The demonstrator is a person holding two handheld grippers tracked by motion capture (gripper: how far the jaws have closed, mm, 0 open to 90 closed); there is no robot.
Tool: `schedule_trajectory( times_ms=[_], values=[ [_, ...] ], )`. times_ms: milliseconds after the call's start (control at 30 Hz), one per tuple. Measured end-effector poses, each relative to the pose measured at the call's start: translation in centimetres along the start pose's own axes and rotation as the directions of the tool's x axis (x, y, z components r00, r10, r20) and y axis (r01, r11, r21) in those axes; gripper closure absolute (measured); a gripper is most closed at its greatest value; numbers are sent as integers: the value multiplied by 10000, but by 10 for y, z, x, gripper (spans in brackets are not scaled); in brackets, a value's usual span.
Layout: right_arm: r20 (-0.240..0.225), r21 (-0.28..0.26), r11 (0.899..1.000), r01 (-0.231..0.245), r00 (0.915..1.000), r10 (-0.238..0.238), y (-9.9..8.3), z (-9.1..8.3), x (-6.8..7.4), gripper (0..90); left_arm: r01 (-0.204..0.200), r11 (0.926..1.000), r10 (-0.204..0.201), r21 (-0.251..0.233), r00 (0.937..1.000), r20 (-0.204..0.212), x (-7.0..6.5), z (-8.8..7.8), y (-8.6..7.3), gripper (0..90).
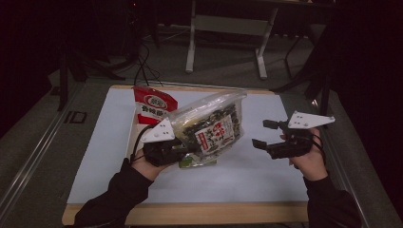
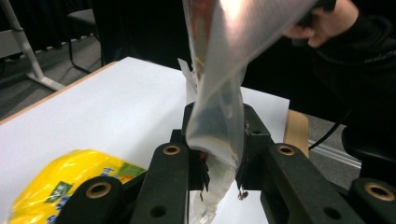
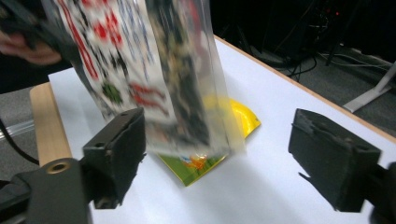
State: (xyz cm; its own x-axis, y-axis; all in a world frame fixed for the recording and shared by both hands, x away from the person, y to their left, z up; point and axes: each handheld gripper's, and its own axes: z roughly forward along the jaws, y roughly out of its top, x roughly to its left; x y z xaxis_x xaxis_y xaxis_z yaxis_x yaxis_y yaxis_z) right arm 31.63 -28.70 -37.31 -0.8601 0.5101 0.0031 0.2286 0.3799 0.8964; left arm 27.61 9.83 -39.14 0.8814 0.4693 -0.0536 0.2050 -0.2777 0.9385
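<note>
My left gripper (image 1: 183, 148) pinches the clear snack bag's (image 1: 211, 127) corner; my right gripper (image 1: 263, 134) stands wide apart beside it, holding nothing

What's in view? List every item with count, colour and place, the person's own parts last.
clear bag: 1, clear with dark contents and a red-white label, lifted over the mat, held by its lower edge
red bag: 1, red and white, far left of the mat
yellow bag: 1, yellow-green, flat on the mat under the clear bag
mat: 1, white, covering the table
table: 1, wooden edge
left gripper: 1, black, shut on the clear bag
right gripper: 1, black, open, right of the clear bag
</note>
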Motion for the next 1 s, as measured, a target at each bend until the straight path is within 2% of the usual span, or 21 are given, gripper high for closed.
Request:
schedule_trajectory(
  times_ms=[167,267,333,467,600,733,800,867,900,1000],
  values=[
    [-75,-215,9993,-299,9995,297,-12,3,-1,158,62,10000,-62,12,9994,-332,7,-18,3,786],
    [-91,-221,9992,-335,9994,333,-15,5,-1,152,59,10000,-57,51,9988,-490,9,-26,4,786],
    [-43,-231,9990,-390,9992,389,-20,7,-1,151,80,9999,-68,154,9973,-737,13,-37,4,786],
    [-90,-313,9990,-312,9995,309,-27,10,-1,151,211,9993,-181,307,9953,-955,20,-51,1,786],
    [-201,-477,9984,-299,9994,290,-33,13,-1,151,331,9987,-278,385,9910,-1311,24,-64,-4,786],
    [-369,-566,9978,-355,9988,334,-37,17,-2,153,475,9966,-367,668,9872,-1553,29,-76,-10,786],
    [-464,-562,9977,-366,9983,340,-38,18,-2,153,498,9953,-342,827,9831,-1799,31,-82,-13,786],
    [-488,-544,9978,-368,9982,342,-39,18,-2,153,550,9940,-376,943,9834,-1777,33,-85,-14,786],
    [-478,-516,9980,-375,9982,351,-39,19,-2,155,567,9926,-345,1074,9795,-1983,35,-92,-16,786],
    [-492,-435,9984,-360,9982,338,-42,20,-3,156,722,9900,-442,1210,9745,-2198,40,-104,-19,786]
  ],
)
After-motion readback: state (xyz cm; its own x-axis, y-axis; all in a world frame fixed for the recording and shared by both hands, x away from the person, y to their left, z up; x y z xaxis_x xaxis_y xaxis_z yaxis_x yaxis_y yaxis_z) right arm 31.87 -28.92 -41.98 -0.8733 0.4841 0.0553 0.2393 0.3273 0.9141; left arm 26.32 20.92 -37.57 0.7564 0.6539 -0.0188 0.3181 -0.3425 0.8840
